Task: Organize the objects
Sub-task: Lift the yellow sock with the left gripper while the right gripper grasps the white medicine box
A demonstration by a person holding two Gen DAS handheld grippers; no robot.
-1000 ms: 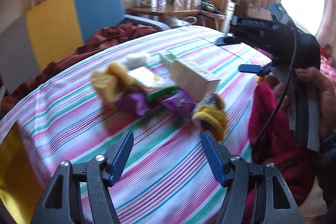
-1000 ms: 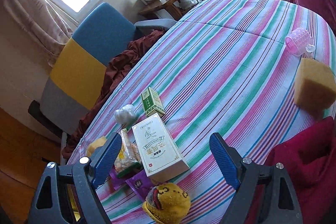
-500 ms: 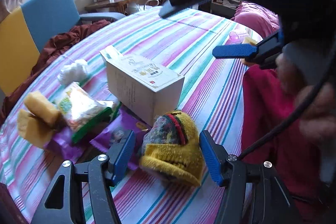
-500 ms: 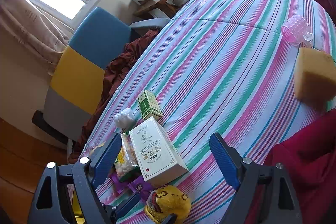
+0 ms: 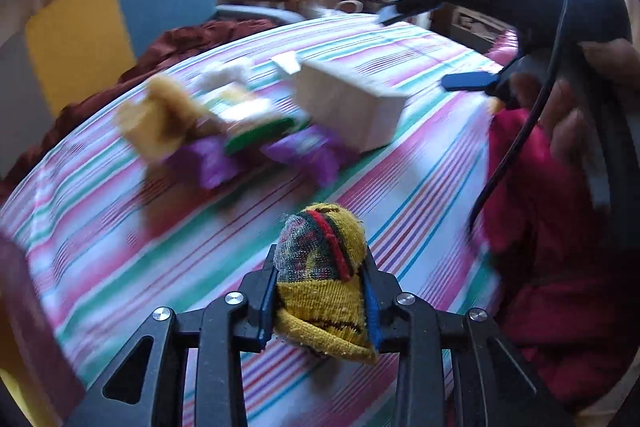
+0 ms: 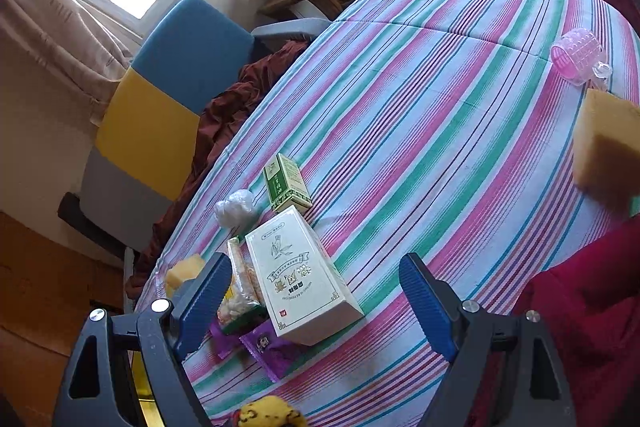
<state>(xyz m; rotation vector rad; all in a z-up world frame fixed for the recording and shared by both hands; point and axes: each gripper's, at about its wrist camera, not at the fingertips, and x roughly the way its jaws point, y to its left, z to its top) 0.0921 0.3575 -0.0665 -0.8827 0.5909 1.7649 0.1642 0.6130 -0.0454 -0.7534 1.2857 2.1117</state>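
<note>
My left gripper (image 5: 320,267) is shut on a yellow knitted sock bundle (image 5: 320,299) with red and green stripes, held just over the striped tablecloth (image 5: 420,195) and apart from the pile. The pile, blurred here, holds a white carton (image 5: 348,107), purple packets (image 5: 304,151) and a tan sponge piece (image 5: 156,123). In the right wrist view my right gripper (image 6: 314,267) stands open above the white carton (image 6: 300,275), touching nothing. Beside it lie a green box (image 6: 286,183), a white crumpled ball (image 6: 236,207) and a snack bag (image 6: 240,291). The sock (image 6: 268,415) shows at the bottom edge.
A big yellow sponge (image 6: 608,147) and a pink spiky roller (image 6: 576,55) lie at the table's right side. A red garment (image 6: 592,307) covers the near right edge. A blue, yellow and grey chair (image 6: 180,75) with dark red cloth stands behind the table.
The left jaws have shut on the yellow sock and drawn it back from the pile towards the near edge. The right gripper has stayed open and hardly moved.
</note>
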